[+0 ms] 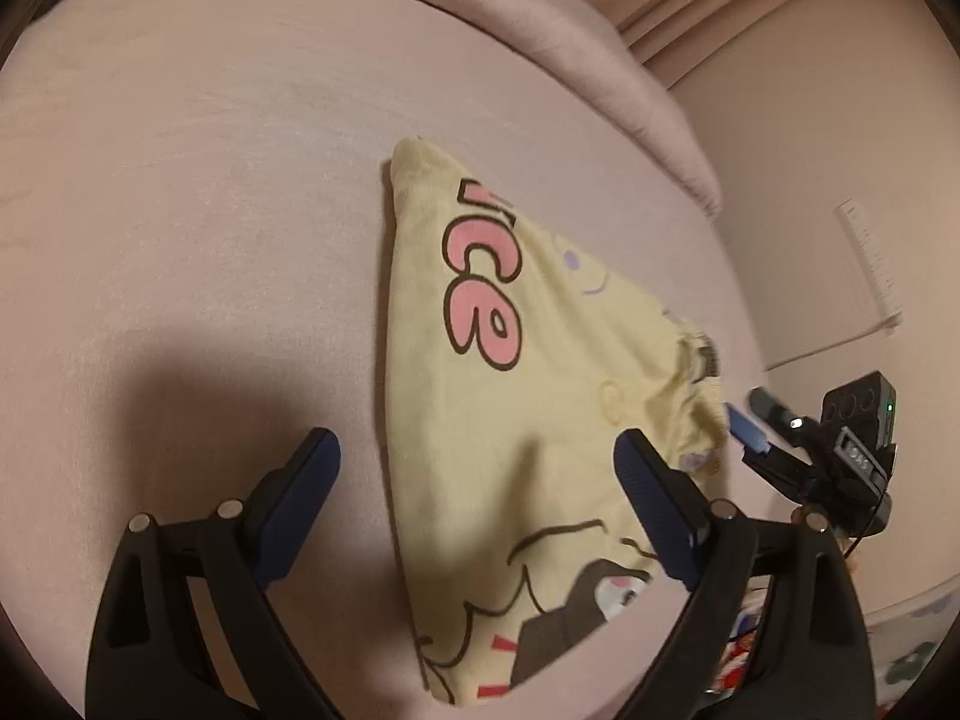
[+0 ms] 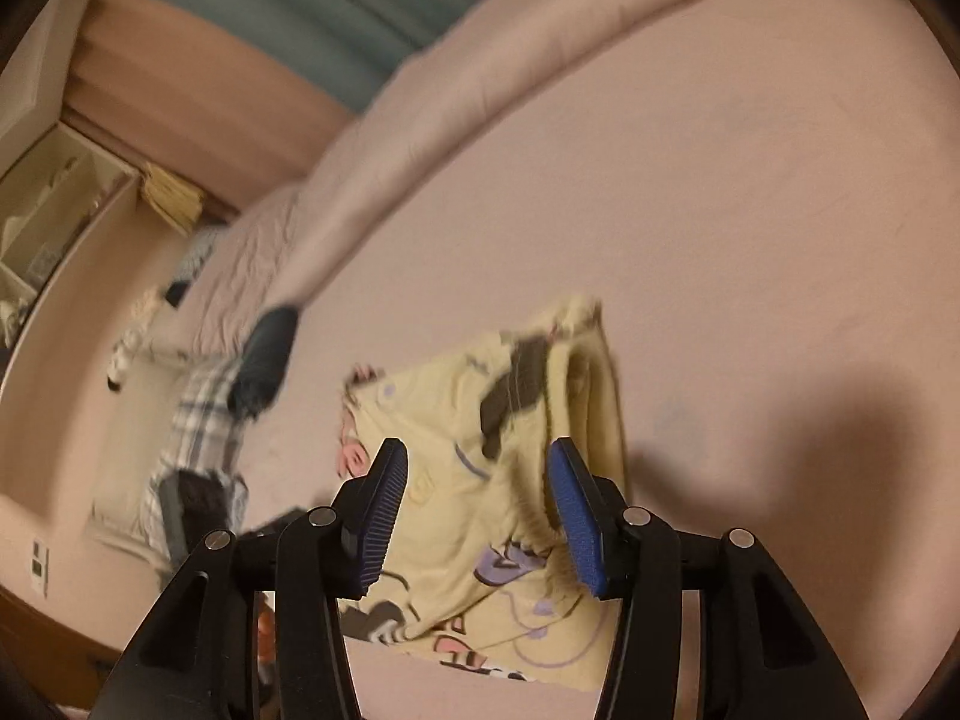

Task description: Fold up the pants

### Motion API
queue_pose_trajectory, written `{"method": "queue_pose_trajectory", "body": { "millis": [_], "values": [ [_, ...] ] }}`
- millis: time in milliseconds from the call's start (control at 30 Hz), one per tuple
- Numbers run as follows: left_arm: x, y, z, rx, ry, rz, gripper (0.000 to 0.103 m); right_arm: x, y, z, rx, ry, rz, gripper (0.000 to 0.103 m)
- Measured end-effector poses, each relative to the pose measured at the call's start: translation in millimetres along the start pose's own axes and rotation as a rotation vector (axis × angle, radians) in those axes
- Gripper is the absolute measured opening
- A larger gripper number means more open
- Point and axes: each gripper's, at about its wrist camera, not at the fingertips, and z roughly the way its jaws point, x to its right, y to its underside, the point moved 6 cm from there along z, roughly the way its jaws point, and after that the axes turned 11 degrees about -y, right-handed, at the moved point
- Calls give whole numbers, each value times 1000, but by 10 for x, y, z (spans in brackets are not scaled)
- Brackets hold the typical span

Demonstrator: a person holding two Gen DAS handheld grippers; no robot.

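Jaws of both the left gripper and right gripper gape above yellow pants.

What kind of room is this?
Probably a bedroom. The yellow cartoon pants lie on a wide pink bed sheet, with a rolled pink blanket along its edge and curtains behind.

Pale yellow cartoon-print pants lie folded, bunched, on pink bedding.
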Motion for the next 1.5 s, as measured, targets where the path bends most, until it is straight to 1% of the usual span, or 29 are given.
{"method": "queue_pose_trajectory", "body": {
  "millis": [33, 67, 100, 133, 200, 300, 367, 467, 567, 633, 700, 833, 867, 900, 933, 967, 1000, 1033, 1067, 1100, 1133, 1200, 1333, 1500],
  "values": [
    [5, 14, 19, -4, -26, 10, 93, 114, 43, 90, -27, 38, 22, 51],
    [24, 21, 32, -6, -32, 18, 93, 243, 85, 164, -43, 78, 41, 51],
    [38, 32, 38, -7, -45, 27, 93, 344, 98, 178, -37, 118, 49, 51],
    [42, 38, 42, -5, -56, 36, 93, 416, 110, 179, -44, 132, 67, 51],
    [67, 46, 43, 2, -74, 60, 93, 439, 116, 88, -20, 70, 119, 51],
    [73, 49, 57, 7, -95, 79, 93, 411, 93, -122, 25, 20, 124, 52],
    [71, 43, 63, 5, -88, 77, 93, 430, 91, -237, 31, -5, 130, 56],
    [72, 55, 68, 4, -89, 78, 93, 531, 160, -291, 3, -11, 147, 57],
    [49, 52, 72, -5, -82, 78, 93, 573, 270, -171, -70, -11, 153, 57],
    [77, 49, 99, -8, -69, 86, 93, 555, 280, -109, -97, 8, 121, 57],
    [103, 49, 127, -13, -58, 98, 93, 495, 255, -47, -112, 14, 93, 60],
    [179, 48, 183, -13, -31, 132, 91, 432, 205, 124, -151, 32, 38, 60],
    [204, 51, 189, -9, -29, 146, 87, 398, 190, 192, -160, 43, 14, 60],
    [239, 54, 204, -5, -28, 166, 77, 359, 182, 258, -169, 55, -13, 60],
    [273, 54, 235, -3, -45, 187, 72, 298, 179, 338, -179, 72, -46, 60],
    [279, 56, 257, -1, -66, 204, 62, 190, 174, 446, -187, 82, -84, 60],
    [282, 52, 267, 3, -80, 220, 51, 131, 185, 504, -199, 87, -120, 59],
    [267, 37, 260, 6, -83, 222, 45, 96, 188, 535, -205, 101, -149, 48],
    [242, 20, 255, 2, -69, 211, 32, 46, 181, 563, -203, 104, -174, 36],
    [206, -6, 243, -4, -47, 191, 23, 17, 164, 568, -192, 91, -173, 34],
    [174, -27, 235, -6, -34, 174, 20, -10, 143, 565, -178, 83, -171, 31],
    [151, -42, 205, -1, -33, 162, 17, -35, 133, 524, -165, 92, -190, 29],
    [243, -56, 96, 48, -35, 187, 16, -239, 115, 476, -137, 126, -259, 26],
    [357, -90, -148, 117, -29, 232, 15, -455, 59, 410, -103, 138, -311, 25]
  ]
}}
